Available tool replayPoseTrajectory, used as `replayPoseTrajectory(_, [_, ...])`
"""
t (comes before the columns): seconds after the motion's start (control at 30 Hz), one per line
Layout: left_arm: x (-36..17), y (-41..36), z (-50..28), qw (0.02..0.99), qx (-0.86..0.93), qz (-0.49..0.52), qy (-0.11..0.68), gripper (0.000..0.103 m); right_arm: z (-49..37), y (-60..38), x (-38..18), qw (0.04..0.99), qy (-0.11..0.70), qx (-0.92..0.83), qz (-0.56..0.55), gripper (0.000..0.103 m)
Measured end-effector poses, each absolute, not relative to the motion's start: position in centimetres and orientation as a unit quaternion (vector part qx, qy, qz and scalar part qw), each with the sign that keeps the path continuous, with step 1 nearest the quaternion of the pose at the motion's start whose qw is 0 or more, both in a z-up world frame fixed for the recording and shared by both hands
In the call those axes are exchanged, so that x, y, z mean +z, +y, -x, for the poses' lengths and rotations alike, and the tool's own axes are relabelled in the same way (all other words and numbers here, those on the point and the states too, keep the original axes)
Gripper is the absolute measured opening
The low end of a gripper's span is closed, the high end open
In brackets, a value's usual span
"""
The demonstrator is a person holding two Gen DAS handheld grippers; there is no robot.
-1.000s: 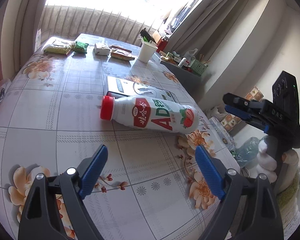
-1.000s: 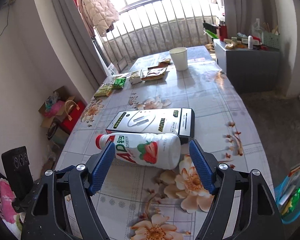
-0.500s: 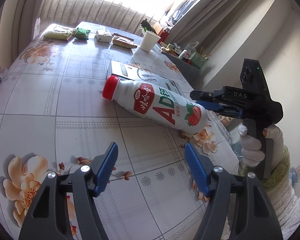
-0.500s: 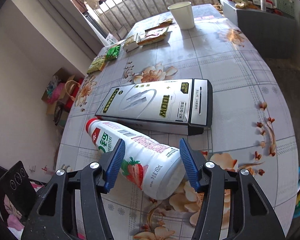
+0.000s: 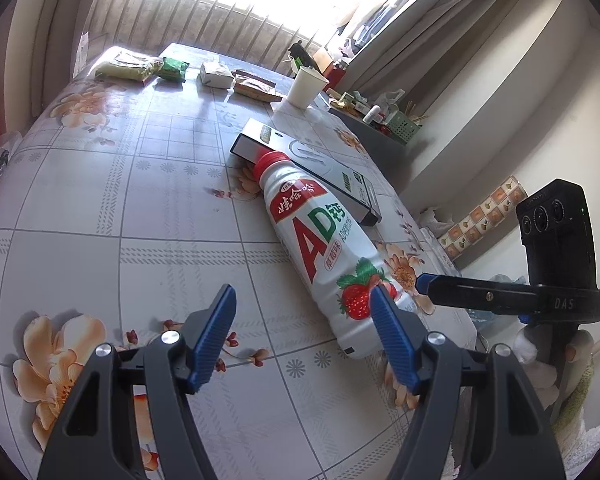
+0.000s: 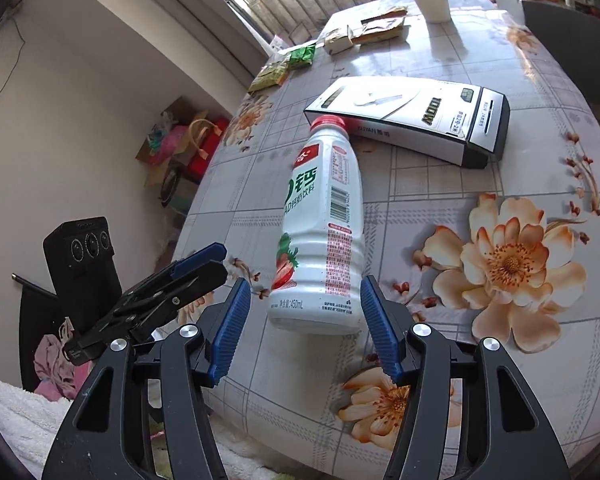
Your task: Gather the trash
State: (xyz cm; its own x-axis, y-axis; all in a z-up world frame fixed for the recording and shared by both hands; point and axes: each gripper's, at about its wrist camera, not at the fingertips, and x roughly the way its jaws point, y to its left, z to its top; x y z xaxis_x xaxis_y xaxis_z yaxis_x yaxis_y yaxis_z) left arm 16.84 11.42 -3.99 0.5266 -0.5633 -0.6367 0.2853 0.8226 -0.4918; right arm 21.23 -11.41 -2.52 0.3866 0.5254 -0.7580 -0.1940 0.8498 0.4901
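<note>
Change: since a second ago the white plastic drink bottle with red cap (image 6: 320, 232) has swung round; your right gripper (image 6: 304, 330) has closed in on its base.
Bottle position: it lies on its side on the floral plastic tablecloth (image 5: 99, 216); in the right wrist view the cap points to 12 o'clock, touching the long white-and-black cardboard box (image 6: 412, 116).
Right gripper state: your jaws are opening slightly, the base sits just ahead of the tips, and the blue pads do not press on it.
Left gripper (image 5: 304, 332) state: your jaws stand apart with nothing between them; the bottle's base lies at 2 o'clock of them.
Far end: white paper cup (image 5: 306, 87) at 12 o'clock, snack packets (image 5: 171, 70) at 11.
</note>
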Motion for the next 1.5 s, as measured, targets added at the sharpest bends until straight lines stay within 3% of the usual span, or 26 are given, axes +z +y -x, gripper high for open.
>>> replayPoseTrajectory(0.2, [-4.0,11.6,-17.6,0.846,-0.249,0.192,0.431,0.067,-22.8,-13.2,-2.4,0.822,0.496,0.190,-0.207,0.059])
replayPoseTrajectory(0.3, [-3.9,11.3,-18.2,0.840,-0.251,0.202,0.437,0.067,-23.2,-13.6,-1.5,0.843,0.477,0.164,-0.187,0.066])
replayPoseTrajectory(0.53, [-4.0,10.0,-18.5,0.833,-0.263,0.201,0.442,0.067,-26.6,-14.0,0.5,0.895,0.425,0.129,-0.038,0.084])
replayPoseTrajectory(0.73, [-4.1,10.0,-18.6,0.832,-0.263,0.202,0.444,0.067,-31.6,-11.2,-1.3,0.878,0.422,0.169,0.151,0.088])
replayPoseTrajectory(1.1, [-4.6,11.5,-19.5,0.834,-0.250,0.207,0.447,0.067,-40.7,-14.3,-4.4,0.817,0.525,0.240,0.007,0.093])
replayPoseTrajectory(1.5, [-5.2,10.9,-19.7,0.828,-0.254,0.207,0.455,0.067,-37.1,-12.3,-6.3,0.789,0.555,0.246,0.097,0.093])
